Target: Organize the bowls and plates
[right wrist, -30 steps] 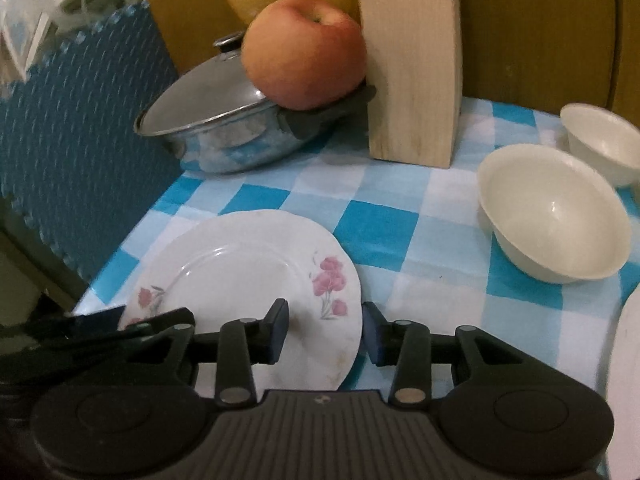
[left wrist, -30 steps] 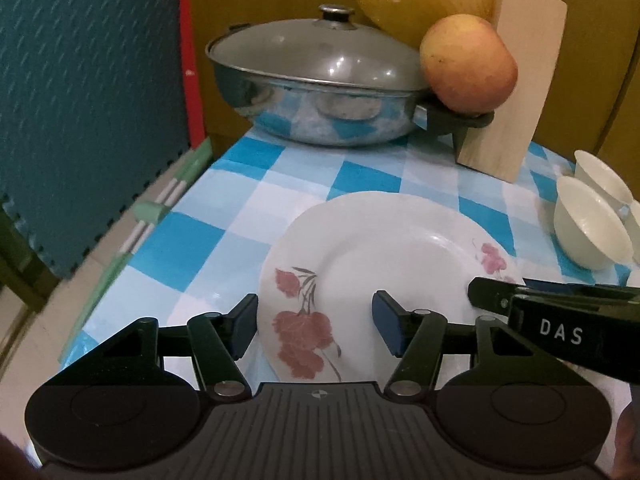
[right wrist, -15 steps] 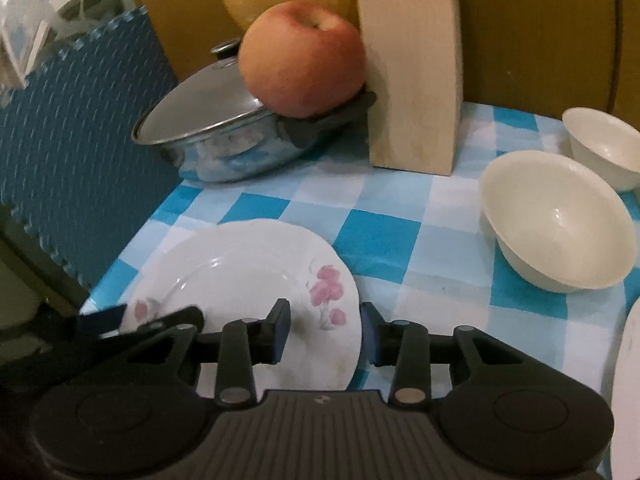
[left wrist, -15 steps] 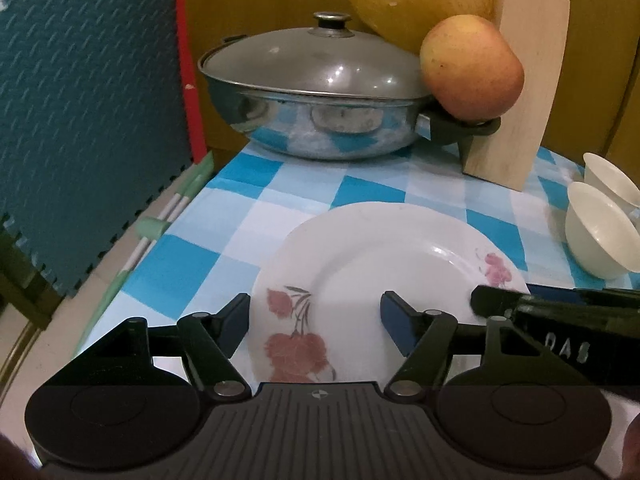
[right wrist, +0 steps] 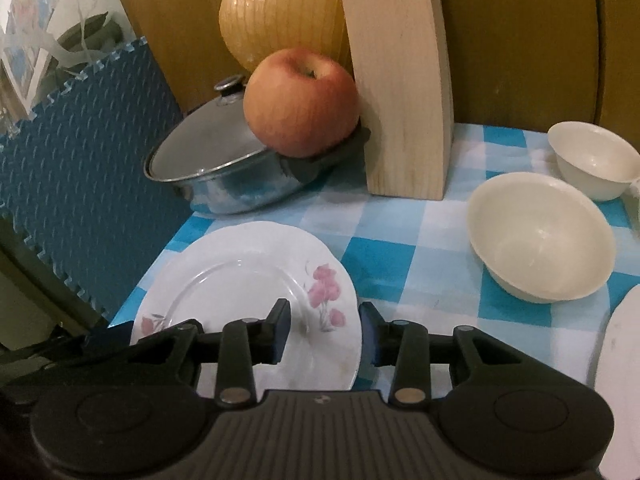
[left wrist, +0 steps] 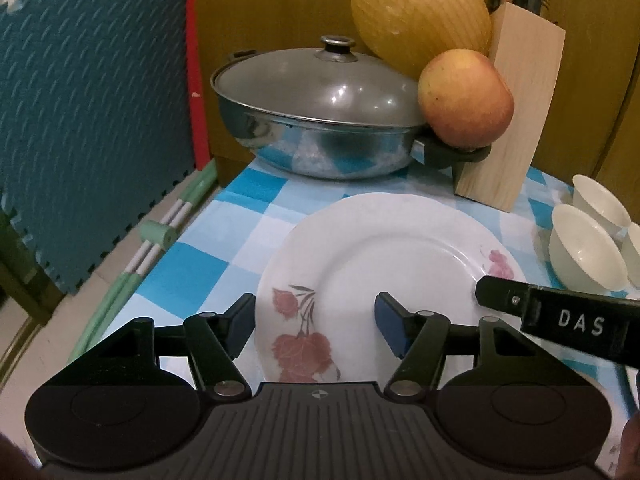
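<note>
Since the earlier frames the left view is seen to have drawn slightly back and up, so that more of the flowered plate [left wrist: 384,276] is shown ahead of the left gripper [left wrist: 316,326], while the right gripper [right wrist: 322,330] is found in much the same place over the plate's right edge. The left gripper's jaws are closing at this moment, with the near-left rim of the plate lying between them but not yet pressed by either pad; the outer pad stands just outside the rim, the inner one over the plate's face. The right gripper's jaws are set narrow, astride the plate's right rim; whether the pads press on it cannot be told. The plate lies flat directly in front of and below both claws, each approached from its own side, and neither is clearly the nearer. Being round, the plate offers no long axis; the coming move is judged to turn on each rim section being kept square between its pads. To the right of the right gripper a cream bowl [right wrist: 540,236] sits apart, with a smaller bowl [right wrist: 592,158] beyond it, and the edge of a second plate [right wrist: 618,380] is seen at far right. The surface is a blue-checked tablecloth [right wrist: 380,252]; ahead stand a lidded pan [left wrist: 316,120], an apple [left wrist: 466,98] resting on its handle, a wooden knife block [left wrist: 516,120] and a yellow melon [left wrist: 420,12], against a wooden wall, with a blue foam mat [left wrist: 88,120] to the left.
</note>
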A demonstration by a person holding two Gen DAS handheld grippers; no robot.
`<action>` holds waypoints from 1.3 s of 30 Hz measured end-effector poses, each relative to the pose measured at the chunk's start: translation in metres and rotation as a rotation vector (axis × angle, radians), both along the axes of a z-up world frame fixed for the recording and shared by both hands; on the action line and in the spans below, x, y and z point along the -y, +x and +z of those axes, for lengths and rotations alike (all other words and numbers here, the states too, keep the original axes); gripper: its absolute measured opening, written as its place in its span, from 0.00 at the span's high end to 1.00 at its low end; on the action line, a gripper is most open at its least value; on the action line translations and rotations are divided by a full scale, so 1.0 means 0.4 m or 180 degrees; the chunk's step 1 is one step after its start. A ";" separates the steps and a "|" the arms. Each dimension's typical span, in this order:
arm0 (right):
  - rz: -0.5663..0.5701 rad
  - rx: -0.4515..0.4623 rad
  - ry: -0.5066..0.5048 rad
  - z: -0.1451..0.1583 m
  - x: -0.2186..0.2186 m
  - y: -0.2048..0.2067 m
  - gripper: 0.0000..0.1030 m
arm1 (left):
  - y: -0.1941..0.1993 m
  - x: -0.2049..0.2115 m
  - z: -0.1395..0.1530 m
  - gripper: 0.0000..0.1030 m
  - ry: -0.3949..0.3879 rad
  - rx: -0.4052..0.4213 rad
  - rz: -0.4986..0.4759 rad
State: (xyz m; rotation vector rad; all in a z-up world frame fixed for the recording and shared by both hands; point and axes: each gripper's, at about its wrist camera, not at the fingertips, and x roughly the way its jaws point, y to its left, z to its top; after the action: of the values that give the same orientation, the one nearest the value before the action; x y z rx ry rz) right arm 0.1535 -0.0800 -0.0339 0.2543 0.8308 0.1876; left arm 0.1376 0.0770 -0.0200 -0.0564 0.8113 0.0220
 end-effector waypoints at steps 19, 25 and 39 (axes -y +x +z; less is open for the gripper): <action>-0.0080 -0.0027 -0.0022 0.020 0.030 -0.045 0.68 | -0.031 0.036 0.024 0.32 0.0041 0.0104 -0.0106; -0.0098 -0.0020 -0.0031 0.026 0.043 -0.061 0.68 | -0.042 0.050 0.027 0.32 0.0035 0.0112 -0.0151; -0.0196 -0.0075 -0.0078 0.035 0.098 -0.136 0.68 | -0.083 0.102 0.028 0.32 0.0047 0.0112 -0.0368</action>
State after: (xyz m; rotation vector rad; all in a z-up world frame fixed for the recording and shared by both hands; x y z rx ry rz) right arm 0.0989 -0.1193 -0.0199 0.2589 0.8470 0.1169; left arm 0.1046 0.0362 -0.0086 0.0041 0.7781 -0.0821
